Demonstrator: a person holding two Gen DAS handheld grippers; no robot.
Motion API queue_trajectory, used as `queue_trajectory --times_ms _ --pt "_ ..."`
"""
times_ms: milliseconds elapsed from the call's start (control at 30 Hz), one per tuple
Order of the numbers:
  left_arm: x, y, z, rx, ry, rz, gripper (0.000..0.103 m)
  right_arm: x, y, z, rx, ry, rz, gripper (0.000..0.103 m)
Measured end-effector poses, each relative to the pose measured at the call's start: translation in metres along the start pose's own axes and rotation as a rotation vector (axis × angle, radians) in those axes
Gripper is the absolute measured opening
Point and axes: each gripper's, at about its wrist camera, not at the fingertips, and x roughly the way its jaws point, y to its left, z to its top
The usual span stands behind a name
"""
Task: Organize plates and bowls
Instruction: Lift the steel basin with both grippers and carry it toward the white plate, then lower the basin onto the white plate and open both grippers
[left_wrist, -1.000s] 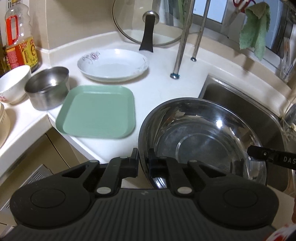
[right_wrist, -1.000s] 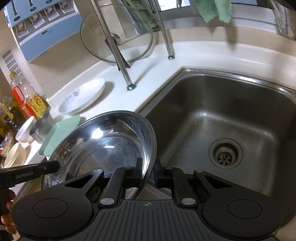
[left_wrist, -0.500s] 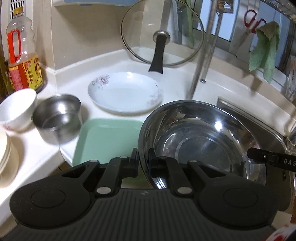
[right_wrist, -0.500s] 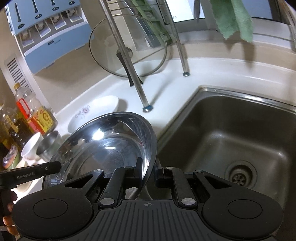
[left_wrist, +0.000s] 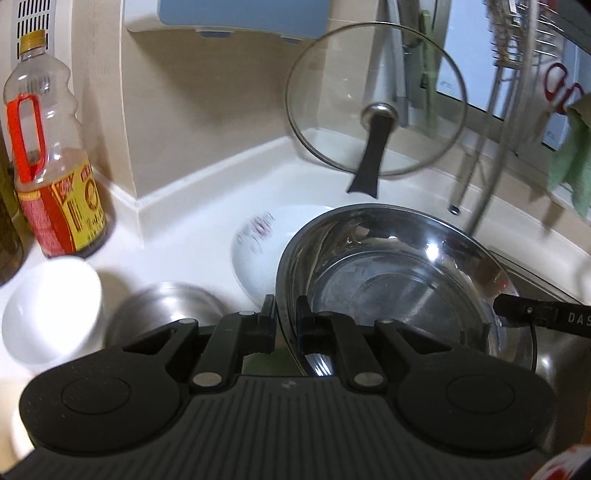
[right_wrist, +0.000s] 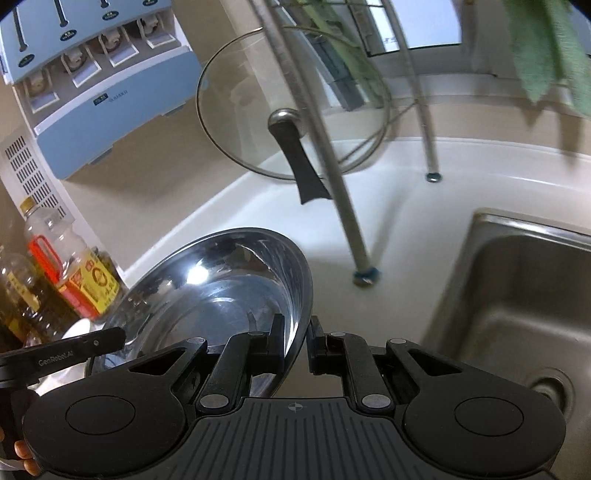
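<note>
A large steel bowl (left_wrist: 399, 280) hangs in the air between both grippers. My left gripper (left_wrist: 286, 314) is shut on its near left rim, and my right gripper (right_wrist: 297, 332) is shut on the opposite rim of the steel bowl (right_wrist: 218, 299). The right gripper's tip (left_wrist: 517, 312) shows at the bowl's far side in the left wrist view. Below the bowl lies a white flowered plate (left_wrist: 258, 251), partly covered by it. A small steel pot (left_wrist: 166, 306) and a white bowl (left_wrist: 51, 310) stand to the left on the counter (left_wrist: 192, 221).
A glass lid (left_wrist: 373, 103) leans in the counter corner. An oil bottle (left_wrist: 51, 162) stands at the left wall. Rack legs (right_wrist: 332, 177) rise from the counter beside the sink (right_wrist: 517, 295). A green cloth (right_wrist: 546, 48) hangs above. A blue dispenser (right_wrist: 99, 74) is on the wall.
Both grippers carried the steel bowl up and toward the counter corner. The green tray has slid out of sight beneath it, and the bowl now covers part of the white plate.
</note>
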Motion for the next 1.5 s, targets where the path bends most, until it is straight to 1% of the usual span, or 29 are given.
queue_trajectory --times_ms 233,467,633,733,900,1033,1200,1300,1500 --pt "0.040 0.028 0.023 -0.020 0.023 0.002 0.009 0.052 0.017 0.016 0.000 0.009 -0.033 0.012" --pt "0.078 0.046 0.043 -0.031 0.046 -0.004 0.009 0.094 0.022 0.028 0.006 0.005 -0.060 0.012" --pt "0.102 0.052 0.049 -0.032 0.072 -0.005 0.009 0.117 0.024 0.035 -0.022 -0.010 -0.082 0.012" --pt "0.111 0.054 0.050 -0.030 0.085 -0.005 0.009 0.127 0.023 0.036 -0.018 -0.001 -0.090 0.012" --pt "0.121 0.054 0.050 -0.011 0.105 -0.005 0.009 0.138 0.022 0.035 -0.013 0.002 -0.108 0.012" --pt "0.124 0.053 0.049 -0.001 0.117 -0.010 0.009 0.139 0.022 0.033 -0.020 0.004 -0.115 0.012" --pt "0.127 0.052 0.049 0.010 0.125 -0.002 0.009 0.140 0.026 0.033 -0.040 0.007 -0.123 0.012" --pt "0.130 0.052 0.049 0.011 0.149 0.012 0.009 0.143 0.026 0.033 -0.037 0.016 -0.117 0.012" --pt "0.130 0.050 0.051 0.017 0.153 0.016 0.010 0.145 0.031 0.037 -0.084 0.021 -0.144 0.012"
